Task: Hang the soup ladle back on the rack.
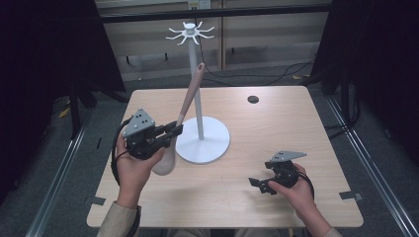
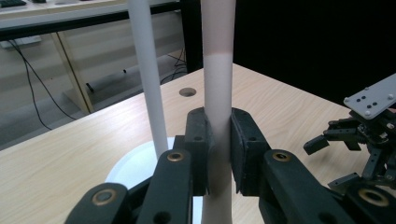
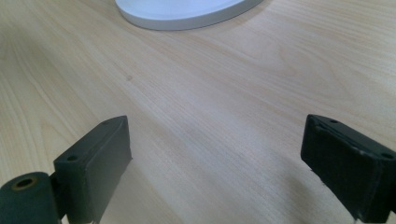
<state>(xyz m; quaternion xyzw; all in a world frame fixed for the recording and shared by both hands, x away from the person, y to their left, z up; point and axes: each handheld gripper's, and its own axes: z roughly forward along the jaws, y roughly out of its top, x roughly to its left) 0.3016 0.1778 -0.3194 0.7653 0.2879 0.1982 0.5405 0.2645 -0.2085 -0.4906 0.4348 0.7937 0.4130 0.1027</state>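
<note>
Left tongs are clamped on the spoon, my pads pressing its pale handle from both sides low down on the shaft. Above the grip the spoon leans up and away, its pink end crossing the pole of the white stand; below the grip the broad pale end hangs just under my left hand. From the left gripper view the pole rises just beyond the left-hand pad, apart from the spoon, and the stand's round base lies on the table just past my tongs. At the pole's top sits a ring of hooks, well above the spoon's tip.

Right tongs rest low over the table, well to the right of the spoon, jaws spread wide with bare wood between the pads. Ahead of them lies the edge of the stand's base.
</note>
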